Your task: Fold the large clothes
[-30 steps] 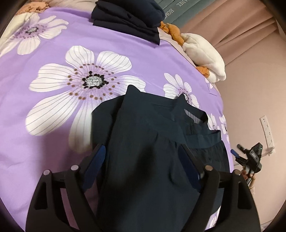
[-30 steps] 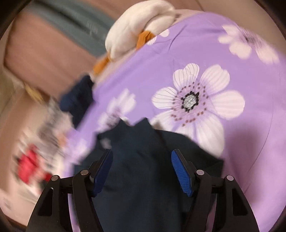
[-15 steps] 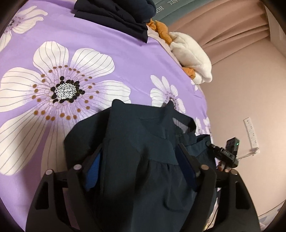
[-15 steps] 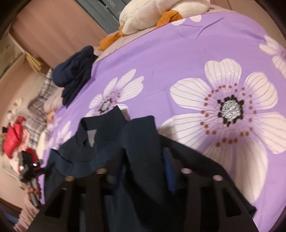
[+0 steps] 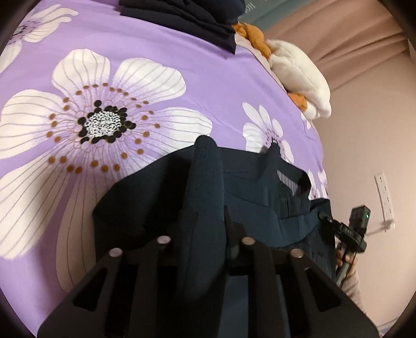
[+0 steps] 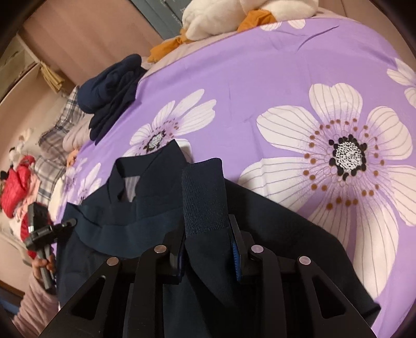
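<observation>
A dark navy jacket (image 5: 260,187) (image 6: 286,234) lies spread on a purple flowered bedspread (image 5: 208,78) (image 6: 260,78), collar toward the far side. In the left wrist view a ribbed cuff (image 5: 205,169) stands up as a fold between the fingers of my left gripper (image 5: 205,221). Its jaws are closing and pinch the cuff. In the right wrist view my right gripper (image 6: 206,234) has another ribbed cuff (image 6: 202,192) between its blue pads (image 6: 235,249). These jaws are closing too and press on the cloth.
A stack of folded dark clothes (image 5: 187,15) (image 6: 111,93) sits at the far edge of the bed beside a white and orange plush toy (image 5: 299,75) (image 6: 234,15). Plaid bedding (image 6: 52,135) and a red item (image 6: 15,182) lie beyond the bed. A pink wall has a socket (image 5: 384,195).
Both grippers came forward and down onto the jacket. Their wide-open jaws closed, each on a ribbed cuff that now stands bunched between the fingers.
</observation>
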Motion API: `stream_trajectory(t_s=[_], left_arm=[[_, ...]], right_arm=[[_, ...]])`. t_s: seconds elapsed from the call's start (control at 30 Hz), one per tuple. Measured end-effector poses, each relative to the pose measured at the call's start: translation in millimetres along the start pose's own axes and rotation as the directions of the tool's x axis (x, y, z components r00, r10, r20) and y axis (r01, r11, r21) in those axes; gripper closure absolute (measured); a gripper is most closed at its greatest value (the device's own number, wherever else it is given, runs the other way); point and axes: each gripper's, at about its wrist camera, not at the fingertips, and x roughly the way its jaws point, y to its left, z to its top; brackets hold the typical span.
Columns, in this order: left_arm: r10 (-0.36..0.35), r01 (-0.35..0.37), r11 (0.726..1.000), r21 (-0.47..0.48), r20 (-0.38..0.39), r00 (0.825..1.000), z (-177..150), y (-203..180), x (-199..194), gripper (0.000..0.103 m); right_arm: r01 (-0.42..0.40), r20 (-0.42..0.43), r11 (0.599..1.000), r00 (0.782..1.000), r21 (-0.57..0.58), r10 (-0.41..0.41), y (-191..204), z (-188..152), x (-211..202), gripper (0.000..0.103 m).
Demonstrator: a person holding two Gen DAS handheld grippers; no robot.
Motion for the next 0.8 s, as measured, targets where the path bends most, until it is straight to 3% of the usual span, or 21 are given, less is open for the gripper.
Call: stream_trajectory(t_s=[0.17, 0.3, 0.43, 0.6, 0.8], left_arm=[[0.025, -0.029, 0.999, 0.042, 0.088, 0.996, -5, -23, -17, 0.093], [-0.023, 0.012, 0.997, 0.074, 0.154, 0.988, -4, -41, -37, 0.094], [-0.054, 0.038, 0.995, 0.093, 0.171, 0.984, 1, -53, -47, 0.094], [-0.051, 0.037, 0.996, 0.083, 0.168, 0.984, 17, -61, -38, 0.094], [0.007, -0.021, 0.996, 0.092, 0.148, 0.989, 42, -67, -6, 0.094]], right_arm=[[-0.013, 0.089, 1.000, 0.996, 0.027, 0.011, 8, -3, -22, 0.078], [-0.042, 0.173, 0.999, 0.984, 0.024, 0.037, 17, -1, -46, 0.079], [-0.077, 0.253, 0.996, 0.965, 0.040, 0.065, 17, 4, -70, 0.084], [-0.015, 0.251, 0.998, 0.968, 0.055, 0.000, 14, 12, -64, 0.085], [0.025, 0.246, 0.993, 0.968, 0.112, -0.052, -6, 21, -43, 0.085]])
